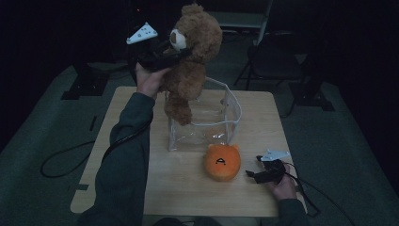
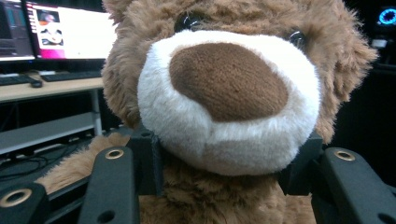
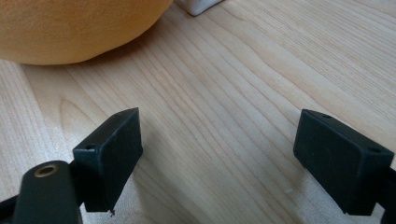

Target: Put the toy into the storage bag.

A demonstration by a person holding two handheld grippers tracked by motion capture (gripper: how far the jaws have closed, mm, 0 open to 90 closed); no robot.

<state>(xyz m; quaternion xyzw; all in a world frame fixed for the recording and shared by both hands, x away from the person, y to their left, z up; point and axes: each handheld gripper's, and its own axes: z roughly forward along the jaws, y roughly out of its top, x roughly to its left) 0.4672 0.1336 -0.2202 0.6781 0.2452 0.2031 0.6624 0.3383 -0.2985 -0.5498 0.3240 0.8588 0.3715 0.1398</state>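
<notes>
A brown teddy bear (image 1: 190, 61) hangs in the air above the back left of a clear plastic bin (image 1: 221, 123). My left gripper (image 1: 181, 52) is shut on the bear's neck just under its white muzzle (image 2: 224, 102), and the black pads (image 2: 147, 163) press into the fur on both sides. One bear foot dangles over the bin's near left corner. An orange round plush with a face (image 1: 222, 161) lies on the table in front of the bin. My right gripper (image 1: 251, 173) rests low by the plush's right side, open, with bare wood between its pads (image 3: 112, 154).
The light wooden table (image 1: 141, 188) carries the bin and the orange plush (image 3: 70, 28). Cables trail off the table's left and right edges. A folding chair (image 1: 273, 52) stands behind the table. Monitors on a desk (image 2: 60, 32) show behind the bear.
</notes>
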